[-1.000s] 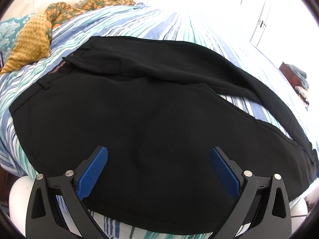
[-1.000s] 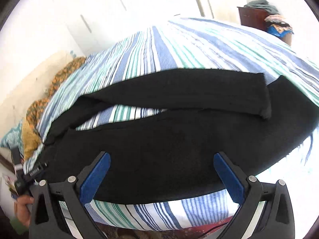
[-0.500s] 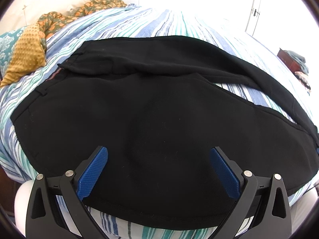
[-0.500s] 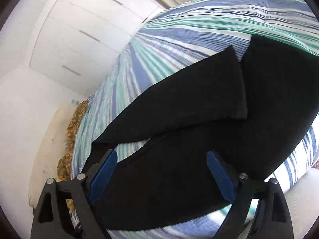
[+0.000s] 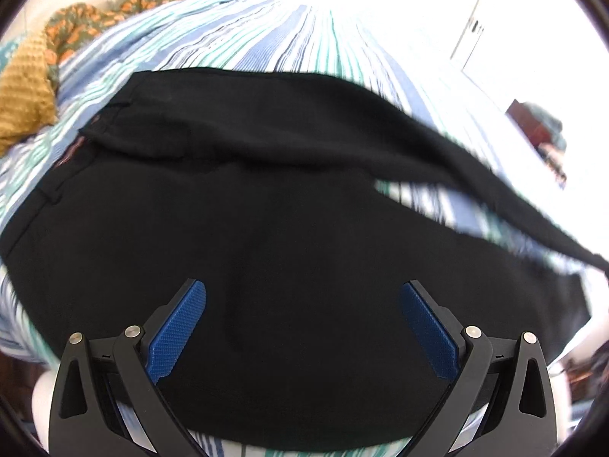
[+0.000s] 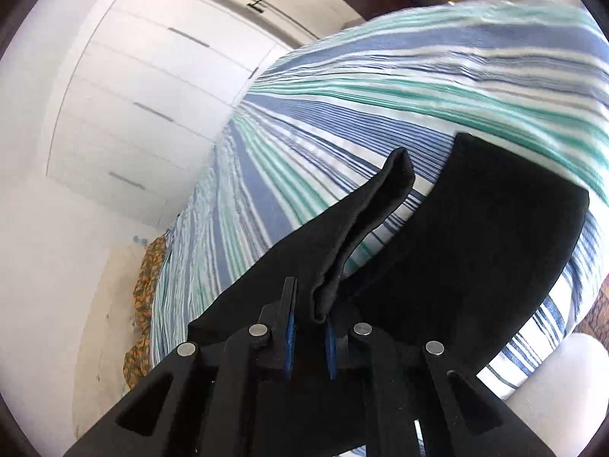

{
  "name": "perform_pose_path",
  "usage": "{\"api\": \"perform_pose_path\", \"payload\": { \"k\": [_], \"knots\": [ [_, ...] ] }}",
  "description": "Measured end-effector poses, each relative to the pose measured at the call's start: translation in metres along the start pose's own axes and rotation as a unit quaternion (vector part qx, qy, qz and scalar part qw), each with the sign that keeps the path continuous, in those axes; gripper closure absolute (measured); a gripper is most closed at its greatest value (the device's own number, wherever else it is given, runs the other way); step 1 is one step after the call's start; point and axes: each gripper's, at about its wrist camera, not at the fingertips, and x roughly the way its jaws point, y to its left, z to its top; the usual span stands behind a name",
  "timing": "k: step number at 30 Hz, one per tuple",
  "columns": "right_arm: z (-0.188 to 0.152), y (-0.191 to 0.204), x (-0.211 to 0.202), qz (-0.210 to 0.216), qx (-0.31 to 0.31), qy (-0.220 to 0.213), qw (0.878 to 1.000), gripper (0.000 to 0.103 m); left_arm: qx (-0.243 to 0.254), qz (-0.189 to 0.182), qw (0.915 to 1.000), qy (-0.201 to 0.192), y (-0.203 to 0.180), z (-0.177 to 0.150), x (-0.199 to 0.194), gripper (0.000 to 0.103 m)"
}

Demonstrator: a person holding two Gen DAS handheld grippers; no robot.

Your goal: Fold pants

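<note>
Black pants (image 5: 274,205) lie spread across a striped bed, waistband at the left and legs running to the right. My left gripper (image 5: 303,306) hovers open over the seat of the pants, with its blue pads (image 5: 179,327) wide apart and nothing between them. In the right wrist view my right gripper (image 6: 309,325) is shut on the hem of the far pant leg (image 6: 342,236), which lifts off the bed in a fold. The near pant leg (image 6: 475,236) lies flat on the bed to the right of it.
The bed carries a blue, teal and white striped cover (image 6: 342,114). A mustard cloth (image 5: 23,91) and an orange-patterned cloth (image 5: 125,3) lie at the head end. White wardrobe doors (image 6: 133,95) stand beyond the bed. A dark cabinet with clothes (image 5: 540,125) is at the far right.
My right gripper rolled, came down on the far leg's hem and shut on it. That leg now lifts off the bed. My left gripper shifted slightly and stayed open.
</note>
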Motion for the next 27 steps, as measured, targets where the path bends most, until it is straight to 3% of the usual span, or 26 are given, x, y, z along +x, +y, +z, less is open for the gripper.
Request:
{"api": "perform_pose_path", "payload": {
  "k": [4, 9, 12, 17, 19, 21, 22, 25, 27],
  "knots": [
    [0.004, 0.047, -0.033, 0.045, -0.086, 0.002, 0.995, 0.090, -0.058, -0.057, 0.9966, 0.016, 0.019, 0.067, 0.016, 0.001],
    [-0.005, 0.075, -0.074, 0.083, -0.146, 0.003, 0.986, 0.090, -0.142, -0.113, 0.9828, 0.031, 0.036, 0.134, 0.045, 0.001],
    [-0.014, 0.077, -0.096, 0.111, -0.151, 0.005, 0.982, 0.090, -0.170, -0.120, 0.9771, 0.046, 0.038, 0.156, 0.064, 0.001],
    [-0.025, 0.068, -0.132, 0.152, -0.166, 0.019, 0.974, 0.090, -0.182, -0.102, 0.9758, 0.065, 0.038, 0.165, 0.088, 0.002],
    [-0.027, 0.061, -0.141, 0.159, -0.178, 0.025, 0.971, 0.090, -0.188, -0.101, 0.9752, 0.059, 0.040, 0.164, 0.090, 0.013],
    [-0.028, 0.051, -0.145, 0.161, -0.177, 0.035, 0.970, 0.090, -0.197, -0.118, 0.9712, 0.063, 0.043, 0.159, 0.092, 0.061],
    [-0.028, 0.046, -0.145, 0.159, -0.175, 0.038, 0.971, 0.090, -0.203, -0.123, 0.9690, 0.070, 0.045, 0.155, 0.092, 0.101],
    [-0.025, 0.029, -0.136, 0.113, -0.166, 0.038, 0.979, 0.090, -0.216, -0.134, 0.9662, 0.046, 0.055, 0.134, 0.069, 0.098],
    [-0.018, 0.025, -0.121, 0.077, -0.173, 0.027, 0.982, 0.090, -0.211, -0.137, 0.9673, 0.032, 0.061, 0.137, 0.048, 0.099]
  ]
}}
